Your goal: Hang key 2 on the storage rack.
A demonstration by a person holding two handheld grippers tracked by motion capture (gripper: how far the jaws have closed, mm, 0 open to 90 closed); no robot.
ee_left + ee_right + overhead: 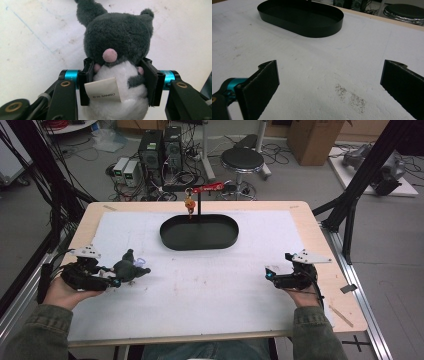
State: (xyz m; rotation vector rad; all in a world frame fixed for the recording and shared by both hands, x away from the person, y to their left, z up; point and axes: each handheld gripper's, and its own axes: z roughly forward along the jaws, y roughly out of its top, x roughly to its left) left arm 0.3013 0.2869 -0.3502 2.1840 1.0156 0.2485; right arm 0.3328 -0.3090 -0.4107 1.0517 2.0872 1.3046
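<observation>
Plush toy point(117, 50) is clamped in the left gripper point(117, 82), over the left side of the white sheet point(200, 290), well short of the black oval tray point(199, 232). Long axis runs straight out from the jaws: white belly end between the pads, dark head end pointing away. In the high view the toy point(129, 268) points right and slightly toward the far edge. Looks: dark grey fuzzy head with two ears, pink nose, white body, cream label point(103, 90) printed "SANRIO". Jaws partly closed, pads pressing both flanks. Right gripper point(329, 75) stands wide open, nothing between its jaws, low over the sheet at the right.
</observation>
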